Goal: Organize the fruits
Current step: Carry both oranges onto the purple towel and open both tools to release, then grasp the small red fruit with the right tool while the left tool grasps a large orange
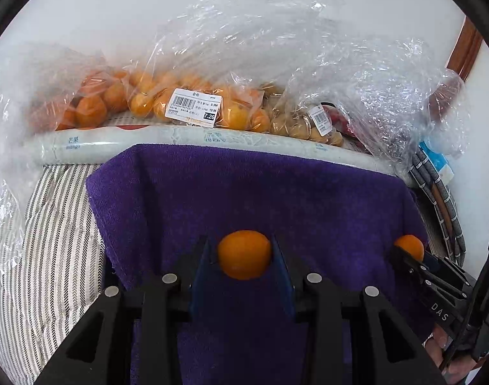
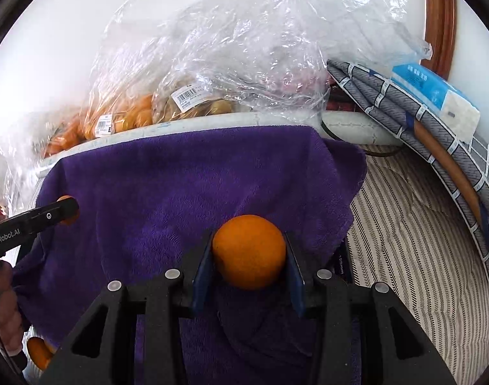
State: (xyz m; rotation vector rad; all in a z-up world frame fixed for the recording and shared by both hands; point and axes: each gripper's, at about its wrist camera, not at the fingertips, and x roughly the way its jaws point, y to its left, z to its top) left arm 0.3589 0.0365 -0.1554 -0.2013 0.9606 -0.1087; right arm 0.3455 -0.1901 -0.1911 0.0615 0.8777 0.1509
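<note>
Two small round orange fruits are in play at once! At lower centre of the left wrist view, the left gripper (image 1: pixel 244 256) has its blue-padded jaws clamped on a small round orange citrus fruit (image 1: pixel 244 254), pads touching both flanks. Same story in the right wrist view: the right gripper (image 2: pixel 248 256) is pinched tight on a slightly larger round orange citrus fruit (image 2: pixel 249 252), lower centre of frame. Each view catches the other tool too, at its side edge, fruit tucked at the tip.

Spreading out from the jaws, both fruits hang over a deep purple terry towel (image 1: pixel 260 199), draped across a striped grey-and-white bed cover (image 1: pixel 51 224). From here I cannot tell whether either fruit touches the cloth.

Along the top edge of the towel runs a white fruit box rim printed "mango" (image 1: pixel 116 143), and behind it, in the upper half of frame, sit crinkled clear plastic bags of orange fruit (image 1: pixel 186 102) with a barcode label, plus a bag of pale brown round fruit (image 1: pixel 295 125) to the right.

One more loose orange fruit (image 2: pixel 39 351) peeks out at the lower left of the right wrist view.

My read: early days. Two are out and in hand, one lies loose, and most fruit is bagged, unsorted.
</note>
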